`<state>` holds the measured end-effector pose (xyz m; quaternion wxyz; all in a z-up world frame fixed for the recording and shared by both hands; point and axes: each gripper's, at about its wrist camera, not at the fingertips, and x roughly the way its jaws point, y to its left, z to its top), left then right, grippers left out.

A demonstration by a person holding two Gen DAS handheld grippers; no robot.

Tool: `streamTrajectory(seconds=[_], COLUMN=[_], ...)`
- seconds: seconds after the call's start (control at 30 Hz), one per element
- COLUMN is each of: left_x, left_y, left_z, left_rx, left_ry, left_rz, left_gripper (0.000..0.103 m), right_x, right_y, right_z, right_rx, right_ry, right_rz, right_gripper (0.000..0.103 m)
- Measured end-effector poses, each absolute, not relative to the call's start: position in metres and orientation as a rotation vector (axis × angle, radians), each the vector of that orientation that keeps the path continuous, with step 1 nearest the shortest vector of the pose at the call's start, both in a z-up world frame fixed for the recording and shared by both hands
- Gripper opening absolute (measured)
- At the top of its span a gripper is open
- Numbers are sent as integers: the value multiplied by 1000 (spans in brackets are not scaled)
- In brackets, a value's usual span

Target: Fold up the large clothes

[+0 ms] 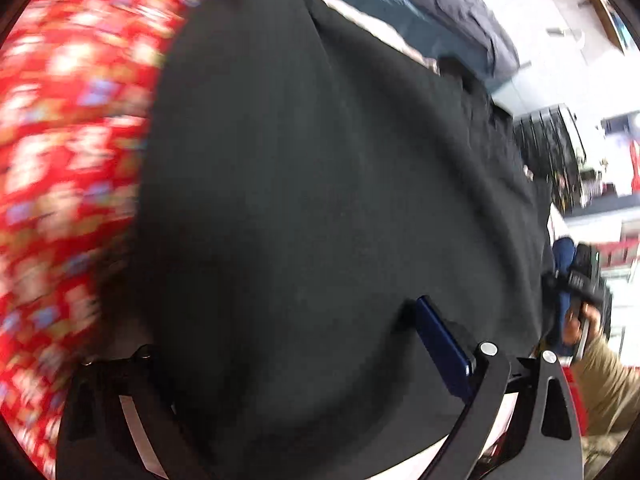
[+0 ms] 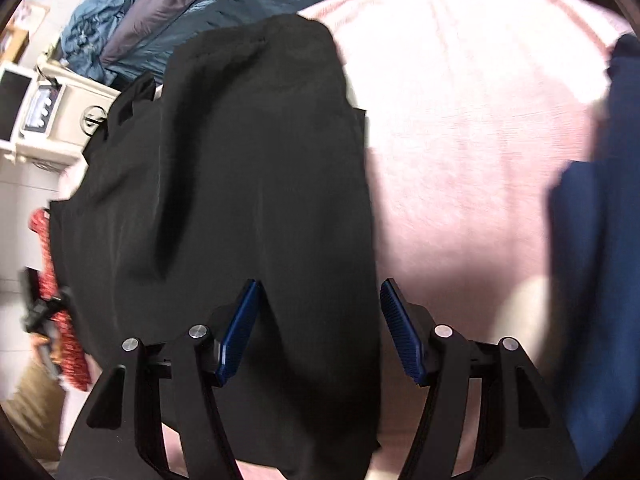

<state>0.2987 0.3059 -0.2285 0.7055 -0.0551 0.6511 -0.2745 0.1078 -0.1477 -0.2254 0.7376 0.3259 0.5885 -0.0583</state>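
Note:
A large black garment (image 2: pixel 248 168) lies on a pink bed cover (image 2: pixel 460 128). My right gripper (image 2: pixel 318 320) is open, its blue pads (image 2: pixel 400 328) on either side of the garment's near edge, with cloth between them. In the left wrist view the black garment (image 1: pixel 320 200) fills the middle and drapes over my left gripper (image 1: pixel 320 360). Only its right blue pad (image 1: pixel 440 344) shows; the left finger is hidden under cloth, so its state is unclear. The right gripper and the hand holding it (image 1: pixel 576 292) show at the right edge.
A red patterned cloth (image 1: pixel 68 152) lies left of the black garment, blurred. A dark blue garment (image 2: pixel 600 216) lies at the right on the bed. Blue and grey bedding (image 2: pixel 192 12) is piled at the back. A beige appliance (image 2: pixel 52 108) stands at the left.

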Motion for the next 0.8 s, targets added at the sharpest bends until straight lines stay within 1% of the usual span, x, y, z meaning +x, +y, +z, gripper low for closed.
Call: streamTrajectory(seconds=[0.03, 0.27, 0.4, 0.53, 0.6, 0.67, 0.7, 0.73, 0.77, 0.8], left_x=[301, 327, 337, 336, 337, 338, 338, 337, 335, 334], left_y=[304, 310, 303, 284, 275, 272, 274, 279, 289, 297], left_z=[-230, -233, -232, -229, -230, -230, -229, -228, -227, -228], left_rx=[-125, -299, -395, -368, -365, -341, -325, -317, -321, -341], left_ry=[1444, 1464, 1446, 1435, 1431, 1426, 1424, 1425, 1431, 1444], left_rz=[-623, -739, -800, -858, -853, -837, -819, -790, -768, -740], left_gripper=[96, 96, 96, 94, 92, 85, 72, 59, 50, 32], right_x=[112, 129, 137, 142, 149, 153, 153, 151, 149, 148], right_y=[-151, -166, -162, -166, -155, -147, -147, -148, -149, -145], right_z=[-231, -249, -255, -262, -263, -261, -260, -260, -261, -260], right_rx=[740, 896, 913, 1020, 999, 959, 974, 992, 1015, 1034], right_ry=[1291, 1216, 1210, 1170, 1184, 1185, 1176, 1172, 1173, 1171], right_rz=[-111, 51, 104, 192, 209, 194, 184, 172, 172, 187], right_gripper=[63, 64, 66, 65, 64, 63, 49, 37, 20, 16])
